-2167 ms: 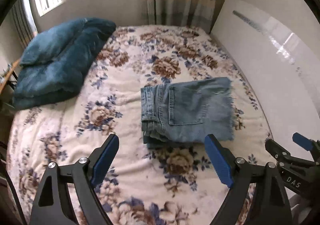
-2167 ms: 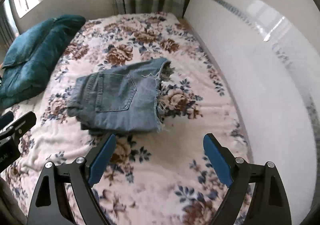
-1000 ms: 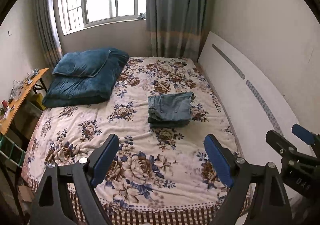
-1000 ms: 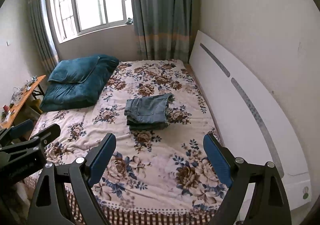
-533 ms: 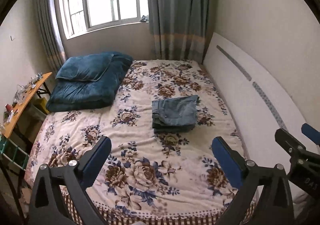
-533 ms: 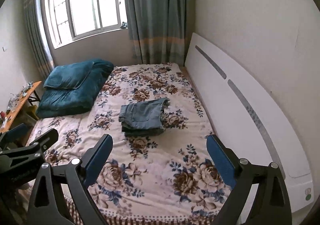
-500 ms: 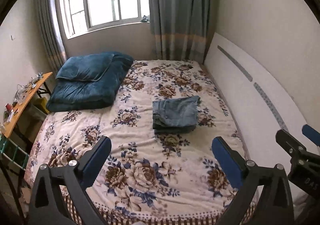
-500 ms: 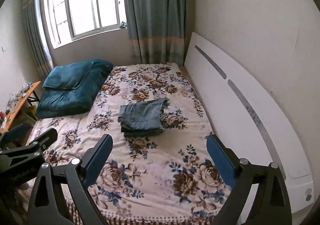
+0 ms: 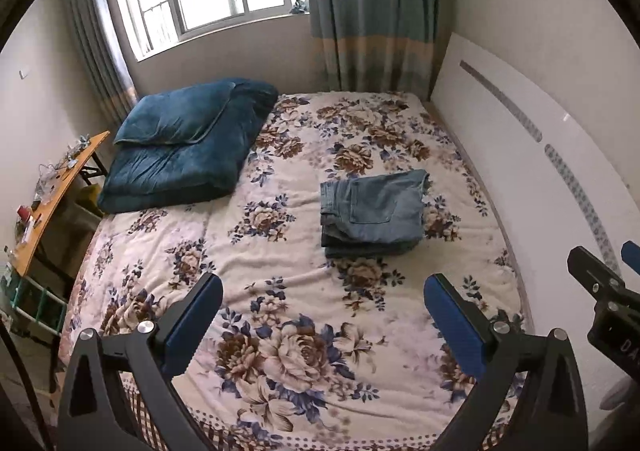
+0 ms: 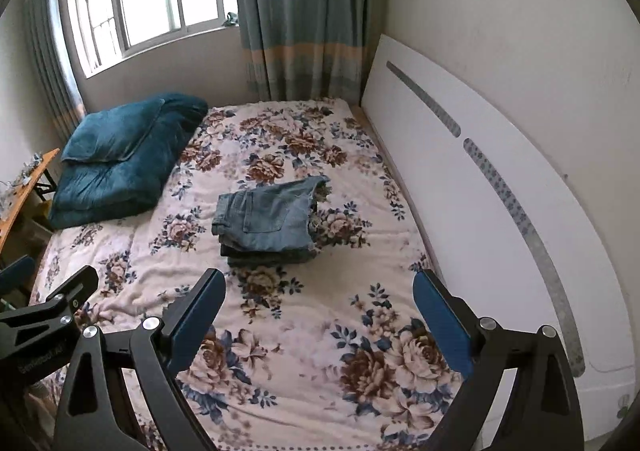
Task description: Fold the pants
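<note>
A pair of blue denim pants (image 9: 374, 213) lies folded into a thick square stack on the floral bedspread (image 9: 280, 291), right of the bed's middle; it also shows in the right wrist view (image 10: 266, 223). My left gripper (image 9: 322, 315) is open and empty, held well back over the foot of the bed. My right gripper (image 10: 316, 311) is open and empty too, equally far from the pants. The right gripper's side shows at the right edge of the left wrist view (image 9: 608, 303), and the left gripper's side shows in the right wrist view (image 10: 44, 315).
A folded teal duvet with a pillow (image 9: 188, 147) lies at the bed's far left. A white headboard panel (image 9: 532, 155) leans on the right wall. A wooden side table (image 9: 52, 203) with clutter stands left of the bed. A window and curtains (image 9: 372, 7) are behind.
Both grippers have pulled far back from the folded pants, from close above them to the foot of the bed. In the last half second they came slightly nearer. Pants unmoved.
</note>
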Motion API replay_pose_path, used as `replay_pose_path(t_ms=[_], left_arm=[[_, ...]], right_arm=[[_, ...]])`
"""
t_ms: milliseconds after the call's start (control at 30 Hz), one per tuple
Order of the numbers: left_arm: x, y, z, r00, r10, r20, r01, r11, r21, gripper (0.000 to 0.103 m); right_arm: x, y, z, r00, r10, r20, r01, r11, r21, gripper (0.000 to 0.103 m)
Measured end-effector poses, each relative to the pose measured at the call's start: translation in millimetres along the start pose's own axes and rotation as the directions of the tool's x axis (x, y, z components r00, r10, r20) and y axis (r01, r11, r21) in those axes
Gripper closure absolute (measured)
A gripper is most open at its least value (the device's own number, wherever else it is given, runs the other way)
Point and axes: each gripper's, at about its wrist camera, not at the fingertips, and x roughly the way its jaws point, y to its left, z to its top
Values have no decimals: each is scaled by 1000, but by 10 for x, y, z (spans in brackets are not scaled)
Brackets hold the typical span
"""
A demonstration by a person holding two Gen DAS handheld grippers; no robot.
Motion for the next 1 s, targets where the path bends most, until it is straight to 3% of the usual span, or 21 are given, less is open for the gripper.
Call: replay_pose_path(t_ms=[267,567,1000], left_arm=[[242,12,94,1000,5,-25,-5,1000,-14,0],[202,-1,111,999,-9,35,10,1000,-11,0],[204,-24,83,999,-12,49,12,1000,2,0]], right_arm=[[345,33,16,999,-10,-43,11,1000,2,6],[434,58,-28,1000,13,-9,-13,1000,20,6],[403,118,-77,1000,6,-6,-6,1000,8,6]])
